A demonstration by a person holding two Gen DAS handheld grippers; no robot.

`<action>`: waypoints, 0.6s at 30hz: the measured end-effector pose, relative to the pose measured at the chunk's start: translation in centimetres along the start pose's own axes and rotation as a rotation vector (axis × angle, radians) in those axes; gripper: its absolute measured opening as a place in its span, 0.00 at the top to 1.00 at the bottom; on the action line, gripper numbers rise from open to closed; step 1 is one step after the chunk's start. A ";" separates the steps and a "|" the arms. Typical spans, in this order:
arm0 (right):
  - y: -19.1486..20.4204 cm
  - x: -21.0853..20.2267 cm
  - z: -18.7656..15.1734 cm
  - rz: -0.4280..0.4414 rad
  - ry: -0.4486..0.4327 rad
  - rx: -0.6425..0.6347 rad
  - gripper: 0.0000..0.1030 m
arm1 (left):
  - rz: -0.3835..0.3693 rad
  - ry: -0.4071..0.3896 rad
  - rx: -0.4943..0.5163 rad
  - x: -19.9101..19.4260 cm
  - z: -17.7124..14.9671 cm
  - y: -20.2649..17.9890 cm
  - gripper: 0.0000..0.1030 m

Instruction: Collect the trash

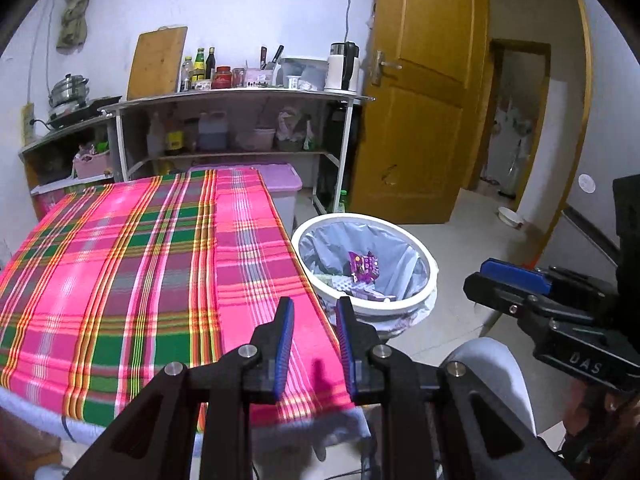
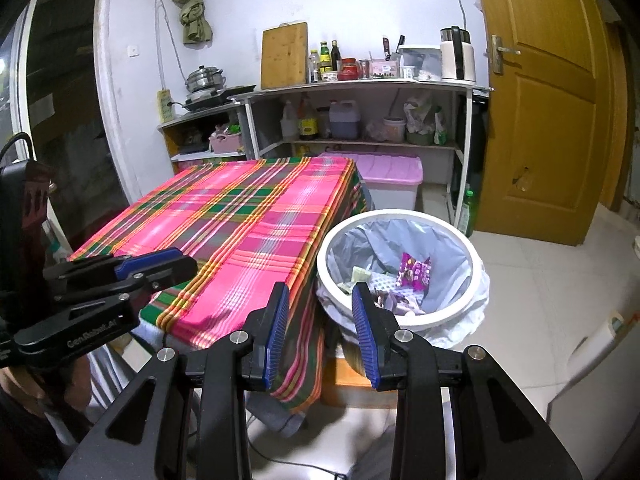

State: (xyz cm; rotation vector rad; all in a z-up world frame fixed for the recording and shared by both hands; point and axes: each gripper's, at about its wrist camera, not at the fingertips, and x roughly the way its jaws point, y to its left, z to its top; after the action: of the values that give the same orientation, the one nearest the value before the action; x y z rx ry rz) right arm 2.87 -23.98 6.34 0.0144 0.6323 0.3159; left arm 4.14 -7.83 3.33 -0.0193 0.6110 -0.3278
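Purple wrapper (image 2: 414,271) already down in lined bin (image 2: 332,232) beside cleared bench (image 2: 240,224), hence left claw (image 1: 314,344) and right claw (image 2: 322,332) both part-open, holding nothing.

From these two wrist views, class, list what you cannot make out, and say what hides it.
- Bottom of the trash bin: right wrist view, the right tool and piled wrappers cover it.
- Wrappers under the purple packet: both views, too small to identify.
- Bottle labels on the shelf: too small to read.
- Under the table: the plaid cloth hides it.
- Room beyond the door: left wrist view, too distant and dim to make out.
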 end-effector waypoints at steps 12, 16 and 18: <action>0.6 -1.5 -0.7 -0.016 -0.022 -0.021 0.67 | 0.021 -0.013 -0.034 -2.1 -1.2 0.3 0.79; 0.7 -1.5 -0.7 -0.017 -0.023 -0.021 0.67 | 0.029 -0.021 -0.027 -2.3 -1.1 0.2 0.79; 0.7 -1.5 -0.8 -0.017 -0.023 -0.022 0.67 | 0.030 -0.023 -0.026 -2.3 -1.1 0.2 0.79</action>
State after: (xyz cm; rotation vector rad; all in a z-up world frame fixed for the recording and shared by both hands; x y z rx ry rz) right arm 1.10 -23.83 6.67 -0.0082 0.6061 0.3059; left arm 1.79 -6.89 3.67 -0.0384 0.5923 -0.2898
